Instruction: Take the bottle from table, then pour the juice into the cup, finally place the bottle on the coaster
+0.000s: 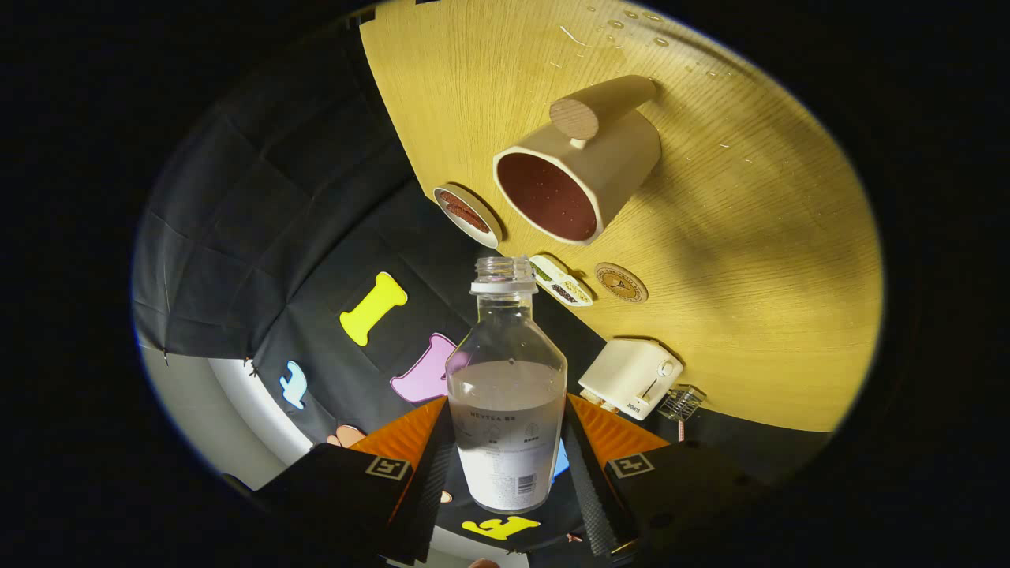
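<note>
Hand-held gripper [506,457] clamps the open juice bottle [506,379], both fingers pressing on its lower body. Bottle's long axis runs straight ahead along the fingers, neck pointing toward the cup [580,170], which sits beyond the mouth, slightly right, on the bench [750,276]. Coaster [621,282] lies nearer, just right of the bottle neck. Judged: pour next.

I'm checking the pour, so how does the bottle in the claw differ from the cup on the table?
The bottle is clear and partly filled with pale liquid; the cup is opaque cream with a dark reddish inside. The bottle's uncapped neck is narrow, while the cup's mouth is wide. The bottle is gripped between both fingers of the claw, while the cup sits free on the wooden table and has a handle. Both are open-topped.
</note>
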`<action>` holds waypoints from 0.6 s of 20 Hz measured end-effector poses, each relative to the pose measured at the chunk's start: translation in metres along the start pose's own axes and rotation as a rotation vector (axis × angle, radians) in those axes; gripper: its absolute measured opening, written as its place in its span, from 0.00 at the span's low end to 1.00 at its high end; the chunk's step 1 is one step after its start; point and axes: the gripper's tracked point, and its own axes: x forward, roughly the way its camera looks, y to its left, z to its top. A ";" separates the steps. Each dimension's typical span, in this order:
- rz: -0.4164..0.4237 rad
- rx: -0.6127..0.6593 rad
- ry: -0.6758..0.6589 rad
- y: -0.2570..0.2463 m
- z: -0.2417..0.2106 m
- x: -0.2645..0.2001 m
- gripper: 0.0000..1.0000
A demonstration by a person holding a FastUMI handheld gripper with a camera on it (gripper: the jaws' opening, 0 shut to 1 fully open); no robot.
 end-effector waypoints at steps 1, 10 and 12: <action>0.003 0.002 0.003 0.002 -0.001 0.000 0.76; 0.038 -0.021 -0.003 0.021 -0.015 0.002 0.76; 0.053 -0.040 -0.003 0.024 -0.018 0.004 0.76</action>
